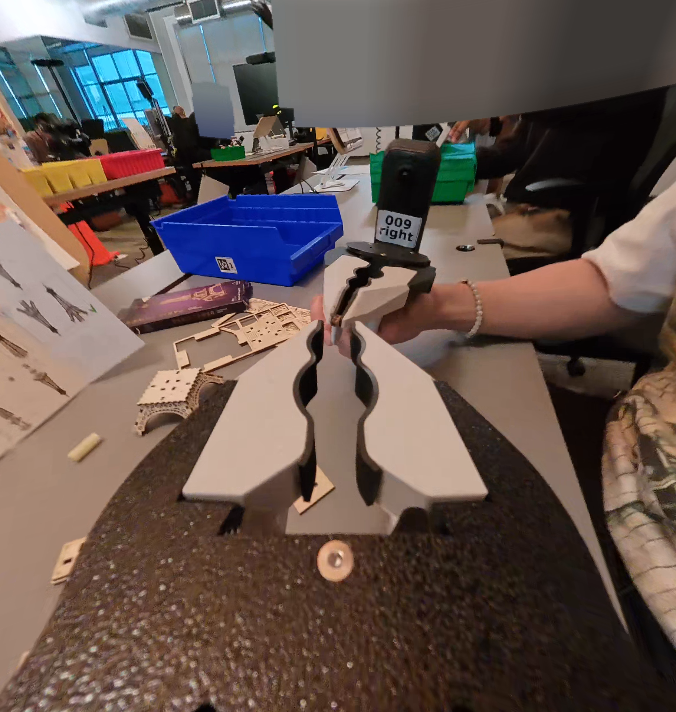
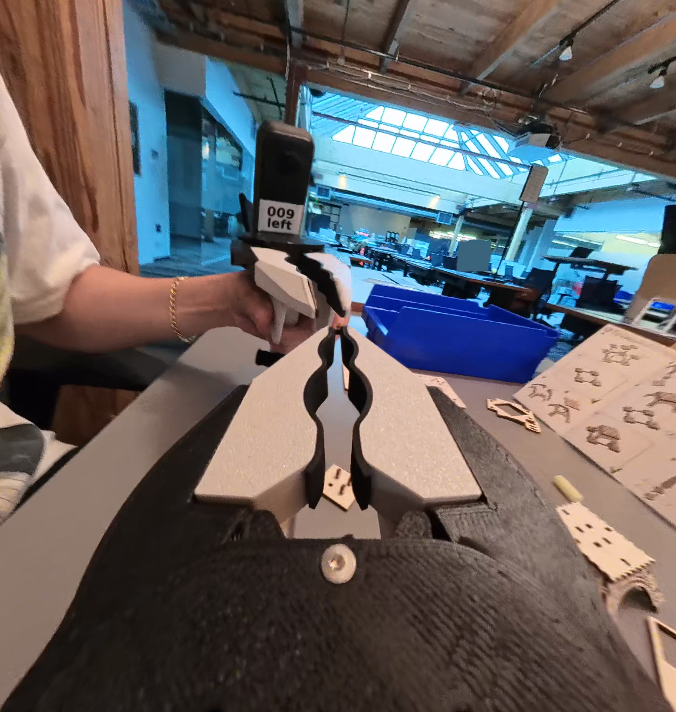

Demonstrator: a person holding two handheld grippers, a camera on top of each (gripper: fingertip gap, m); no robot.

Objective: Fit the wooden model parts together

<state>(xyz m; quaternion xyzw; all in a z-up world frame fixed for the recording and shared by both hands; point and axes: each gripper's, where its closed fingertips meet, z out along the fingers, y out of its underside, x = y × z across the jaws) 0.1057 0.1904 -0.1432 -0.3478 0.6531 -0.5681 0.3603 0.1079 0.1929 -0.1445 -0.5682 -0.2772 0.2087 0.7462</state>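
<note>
**Two grippers meet tip to tip over the wooden kit**

At the far left of the left wrist view, a printed instruction sheet [image 1: 39,308] leans up from the grey table [image 1: 109,416]. Just in front of it a short pale stick [image 1: 84,447] lies flat. Next comes the arched wooden tower base [image 1: 170,393], standing upright on the table. Behind it are a purple box [image 1: 186,308] and a punched-out wooden sheet [image 1: 244,331], with a blue bin [image 1: 247,239] farther back.

At the centre, the left gripper [image 1: 338,329] has its jaws moderately apart, with nothing gripped between them. A flat wooden square [image 1: 313,497] shows through the gap near the finger roots; it appears to lie on the table below.

The right gripper [image 2: 337,333] faces it head-on, so the two sets of tips nearly meet above the table. Its jaws are narrow, and they pinch a small tan piece [image 1: 335,319] right at the tips. The piece is too small to show its shape.

To the right, the person's right hand [image 1: 402,319] grips the handle of that tool. A green bin [image 1: 456,173] sits at the back of the table.
</note>
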